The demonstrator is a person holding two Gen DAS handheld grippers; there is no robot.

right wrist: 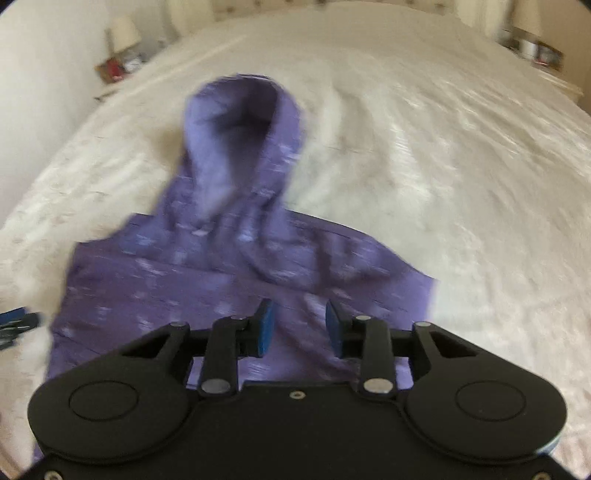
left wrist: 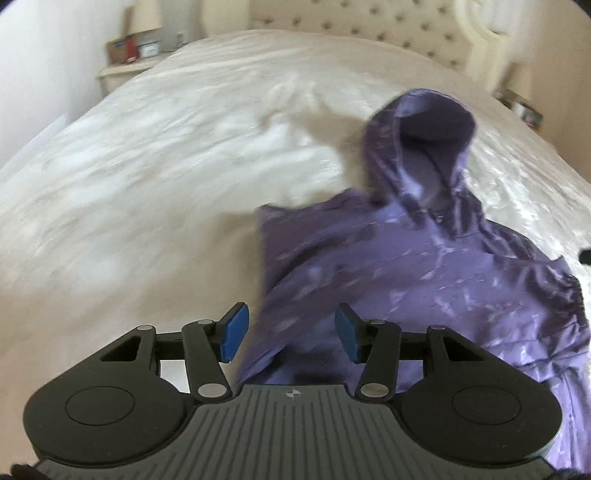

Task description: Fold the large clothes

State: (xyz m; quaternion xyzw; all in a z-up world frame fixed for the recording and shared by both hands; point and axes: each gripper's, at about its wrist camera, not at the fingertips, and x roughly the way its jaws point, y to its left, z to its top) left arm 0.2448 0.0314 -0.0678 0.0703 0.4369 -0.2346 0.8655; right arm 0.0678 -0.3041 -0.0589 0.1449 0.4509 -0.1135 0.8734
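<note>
On the far left a nightstand (left wrist: pixel 125 68) with a lamp (left wrist: pixel 146 16) stands beside the bed (left wrist: pixel 147 166), whose pale cover lies bare across its whole left half. The left gripper (left wrist: pixel 291 332) hovers low over the near left edge of the hoodie (left wrist: pixel 388 266), its blue pads (left wrist: pixel 234 332) spread apart with nothing between them but cloth lying beneath. The hoodie lies on the bed toward the near side, hood (left wrist: pixel 421 147) pointing at the headboard (left wrist: pixel 369 26). Its sides look already turned in: the left edge runs straight, and an elastic cuff (left wrist: pixel 569 295) sits bunched at the right, so I judge the sleeve folds done or nearly done. The hood is not yet tucked and the body not yet folded across; both seem left to do.

The right gripper (right wrist: pixel 299 328) hangs over the middle of the hoodie's near part, fingers apart and holding nothing. Both views are blurred, so finer creases cannot be told.

Open cover surrounds the garment left, right and beyond the hood, giving ample room to swing cloth forward. Only the near bed edge, hidden under the grippers, is uncertain. A second nightstand (right wrist: pixel 535 51) sits far right, well apart.
</note>
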